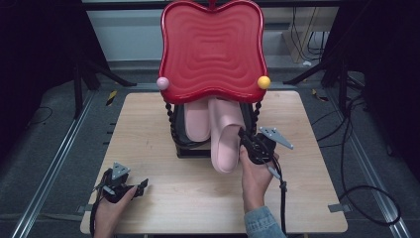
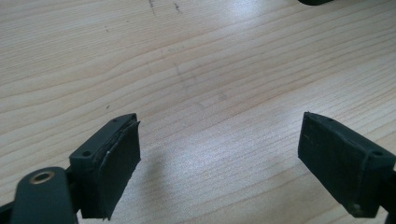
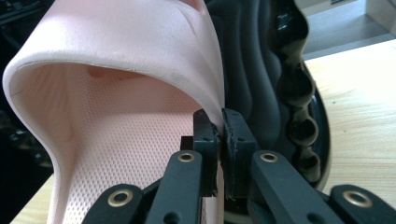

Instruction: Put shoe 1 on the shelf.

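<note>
A pink slipper (image 1: 226,139) juts out from under the red wavy tray top (image 1: 213,49) of a small black rack (image 1: 190,148), its heel end over the table. My right gripper (image 1: 246,140) is shut on the right edge of that slipper's strap (image 3: 140,42); the two pads pinch the thin pink rim in the right gripper view (image 3: 220,122). A second pink slipper (image 1: 197,121) lies on the rack shelf to the left of it. My left gripper (image 1: 141,187) rests near the table's front left, jaws wide open over bare wood (image 2: 219,140) with nothing between them.
The wooden table (image 1: 148,129) has free room left and right of the rack. A pink ball (image 1: 162,83) and a yellow ball (image 1: 264,82) sit at the tray's front corners. Black twisted posts (image 3: 292,93) of the rack stand just right of the held slipper. Cables lie on the floor at right.
</note>
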The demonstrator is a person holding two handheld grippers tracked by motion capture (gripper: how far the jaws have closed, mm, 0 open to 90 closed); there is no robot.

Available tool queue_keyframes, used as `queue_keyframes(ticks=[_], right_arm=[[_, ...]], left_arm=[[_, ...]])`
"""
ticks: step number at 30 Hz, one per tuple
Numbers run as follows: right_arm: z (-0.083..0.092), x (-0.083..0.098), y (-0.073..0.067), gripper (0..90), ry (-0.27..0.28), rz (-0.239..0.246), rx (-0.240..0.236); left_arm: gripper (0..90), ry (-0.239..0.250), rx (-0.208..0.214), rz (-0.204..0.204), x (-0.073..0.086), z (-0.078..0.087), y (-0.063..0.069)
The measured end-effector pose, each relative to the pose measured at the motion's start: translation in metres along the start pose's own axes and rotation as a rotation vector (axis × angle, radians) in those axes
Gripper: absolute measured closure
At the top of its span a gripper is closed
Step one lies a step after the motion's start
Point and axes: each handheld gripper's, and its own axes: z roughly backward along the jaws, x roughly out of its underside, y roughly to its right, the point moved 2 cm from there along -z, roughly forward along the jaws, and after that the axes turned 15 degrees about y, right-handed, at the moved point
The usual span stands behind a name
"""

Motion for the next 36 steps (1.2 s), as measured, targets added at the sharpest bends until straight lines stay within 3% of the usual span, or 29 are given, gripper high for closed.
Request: queue_keyframes(ticks=[9,36], right_arm=[[-0.009,0.0,0.006,85.5,0.006,-0.02,0.041],[-0.026,0.0,-0.005,83.8,0.028,0.086,0.131]], left_arm=[[12.7,-0.002,0.003,-0.001,0.0,-0.001,0.001],[12.7,-0.004,0.011,-0.007,0.0,-0.002,0.003]])
